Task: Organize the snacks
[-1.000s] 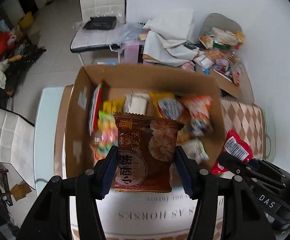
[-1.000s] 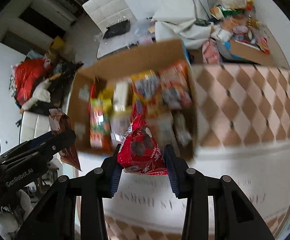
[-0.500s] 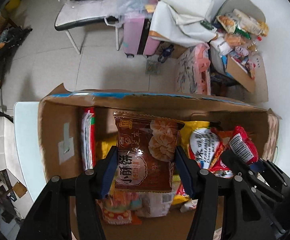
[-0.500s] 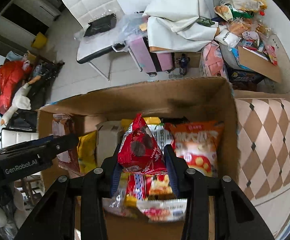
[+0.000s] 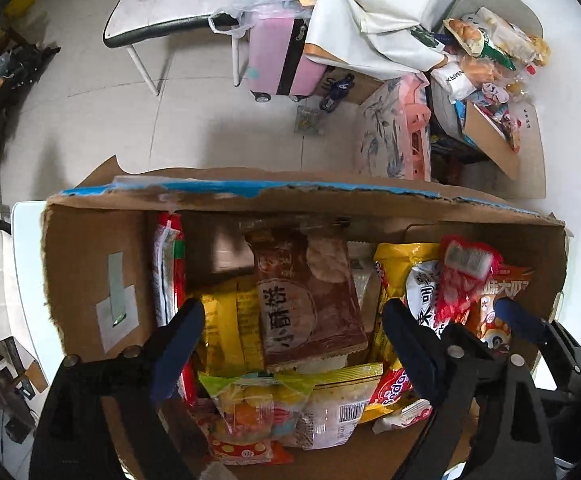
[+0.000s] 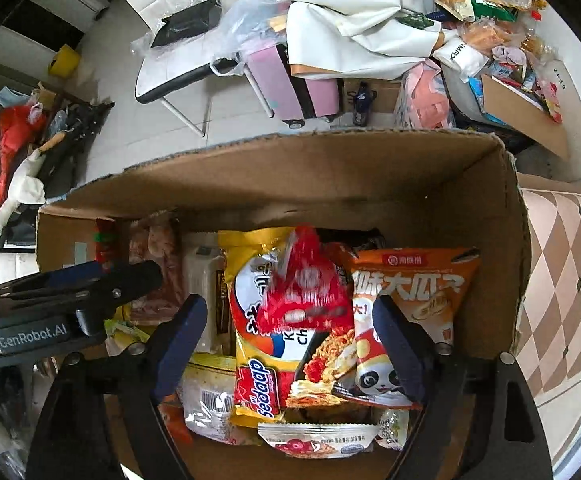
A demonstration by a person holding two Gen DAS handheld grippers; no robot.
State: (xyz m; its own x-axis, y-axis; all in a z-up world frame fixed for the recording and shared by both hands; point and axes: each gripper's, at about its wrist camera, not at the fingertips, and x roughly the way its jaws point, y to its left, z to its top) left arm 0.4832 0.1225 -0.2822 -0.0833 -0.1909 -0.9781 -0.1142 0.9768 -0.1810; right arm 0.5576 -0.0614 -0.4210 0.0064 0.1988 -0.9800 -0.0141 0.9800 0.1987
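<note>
Brown biscuit pack (image 5: 306, 300): blurred, lying on the other snacks in the cardboard box (image 5: 90, 272), between the spread pads of the left gripper (image 5: 292, 344) and touching neither pad.
Red snack bag (image 6: 304, 286): blurred, lying over the yellow noodle pack (image 6: 258, 344) near the box's middle, between the right gripper (image 6: 286, 344) pads with a gap on each side; in the left view it sits at 3 o'clock from the biscuit pack.
Left gripper: released; its jaws have just been opening and stand wide apart, pointing steeply down into the box.
Right gripper: released too; its jaws have just been opening, the red bag free between them.
Orange panda bag (image 6: 406, 312): at 3 o'clock from the red bag, against the box's right wall.
Yellow sachets (image 5: 226, 332): at 9 o'clock from the biscuit pack, next to a red-edged pack standing on end.
Box: open on top, torn blue tape along its far rim at 12 o'clock.
Beyond the box: a pink suitcase (image 5: 278, 60) at 12 o'clock on the tiled floor, a heap of loose snacks (image 6: 490, 12) at 1 o'clock.
</note>
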